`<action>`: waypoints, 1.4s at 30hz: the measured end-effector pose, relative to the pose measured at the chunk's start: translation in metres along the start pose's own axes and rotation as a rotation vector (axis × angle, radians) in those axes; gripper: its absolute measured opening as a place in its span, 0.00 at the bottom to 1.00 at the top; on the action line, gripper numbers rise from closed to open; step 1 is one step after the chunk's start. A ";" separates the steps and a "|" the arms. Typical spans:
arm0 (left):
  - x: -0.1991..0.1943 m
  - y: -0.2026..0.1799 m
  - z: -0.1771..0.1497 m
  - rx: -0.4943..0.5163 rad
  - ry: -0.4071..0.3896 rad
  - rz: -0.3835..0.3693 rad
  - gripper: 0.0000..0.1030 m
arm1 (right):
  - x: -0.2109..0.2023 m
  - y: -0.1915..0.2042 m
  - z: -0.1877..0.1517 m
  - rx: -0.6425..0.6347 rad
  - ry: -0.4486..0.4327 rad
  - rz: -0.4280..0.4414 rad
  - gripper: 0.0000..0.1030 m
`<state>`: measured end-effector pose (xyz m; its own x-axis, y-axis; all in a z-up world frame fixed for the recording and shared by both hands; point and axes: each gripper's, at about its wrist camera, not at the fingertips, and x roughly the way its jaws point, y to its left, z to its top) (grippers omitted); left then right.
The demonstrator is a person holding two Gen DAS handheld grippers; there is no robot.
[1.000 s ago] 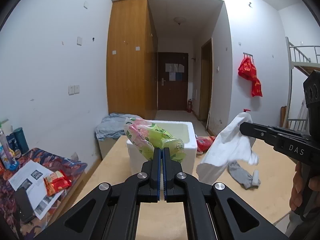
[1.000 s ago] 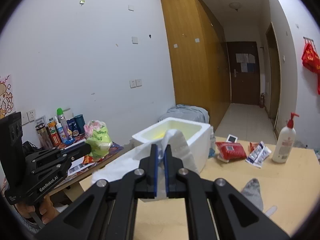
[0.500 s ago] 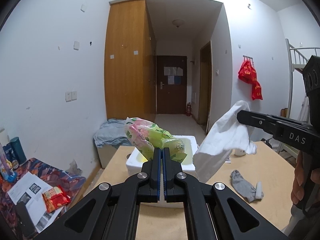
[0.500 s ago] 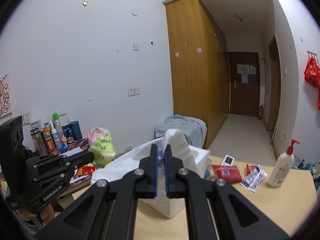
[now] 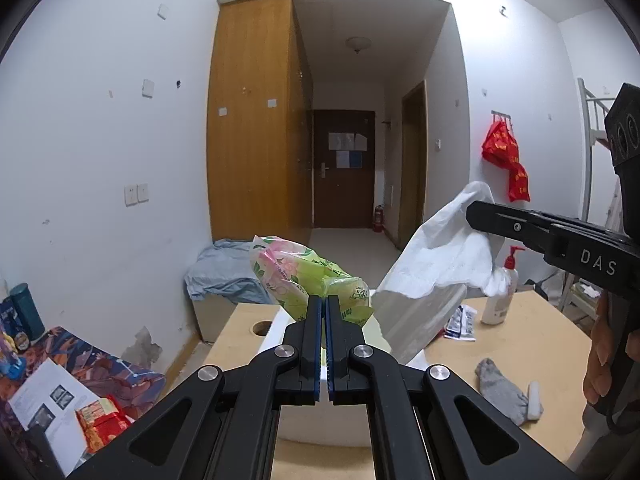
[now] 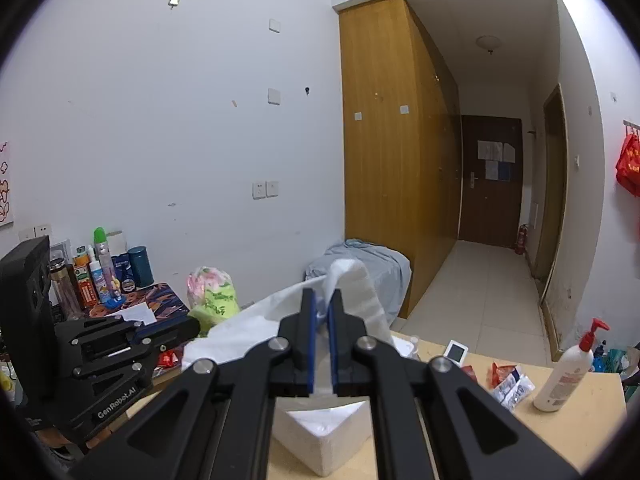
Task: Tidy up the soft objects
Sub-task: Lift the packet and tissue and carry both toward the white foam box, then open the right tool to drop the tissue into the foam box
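My left gripper (image 5: 323,300) is shut on a green and pink plastic bag (image 5: 296,276) and holds it in the air above the white foam box (image 5: 276,332). My right gripper (image 6: 322,300) is shut on a white cloth (image 6: 256,324) that hangs over the same box (image 6: 320,440). In the left wrist view the white cloth (image 5: 436,264) dangles from the right gripper (image 5: 474,210) at the right. In the right wrist view the bag (image 6: 212,292) and the left gripper (image 6: 192,326) show at the left. A grey sock (image 5: 500,392) lies on the wooden table (image 5: 532,340).
A white pump bottle (image 6: 568,372) and small packets (image 6: 508,380) stand on the table's far right. A side table (image 5: 80,364) at the left holds papers, a red snack packet (image 5: 100,428) and bottles (image 6: 100,268). A grey-blue cloth (image 5: 224,268) covers a low box by the wall.
Both grippers have risen with their loads. The bag and the cloth now hang higher over the foam box, and the box has dropped lower in both views.
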<state>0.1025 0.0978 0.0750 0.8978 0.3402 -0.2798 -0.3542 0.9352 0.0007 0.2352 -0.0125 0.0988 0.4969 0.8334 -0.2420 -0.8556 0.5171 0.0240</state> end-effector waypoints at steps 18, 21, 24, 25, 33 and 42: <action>0.053 0.022 -0.009 -0.024 0.050 0.020 0.01 | 0.077 -0.012 -0.018 0.008 0.147 0.021 0.08; 0.055 0.025 -0.009 -0.024 0.051 0.030 0.01 | 0.083 -0.013 -0.020 0.010 0.165 0.025 0.08; 0.058 0.025 -0.008 -0.023 0.055 0.031 0.01 | 0.088 -0.014 -0.024 0.011 0.186 0.025 0.08; 0.059 0.025 -0.009 -0.022 0.057 0.030 0.01 | 0.091 -0.014 -0.026 0.014 0.195 0.026 0.08; 0.067 0.026 -0.012 -0.022 0.077 0.019 0.01 | 0.106 -0.017 -0.032 0.022 0.250 0.022 0.08; 0.068 0.030 -0.017 -0.030 0.093 0.022 0.01 | 0.098 -0.020 -0.031 0.025 0.211 -0.028 0.82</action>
<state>0.1490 0.1473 0.0396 0.8619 0.3485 -0.3683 -0.3825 0.9237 -0.0209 0.2965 0.0528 0.0447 0.4764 0.7609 -0.4405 -0.8369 0.5461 0.0382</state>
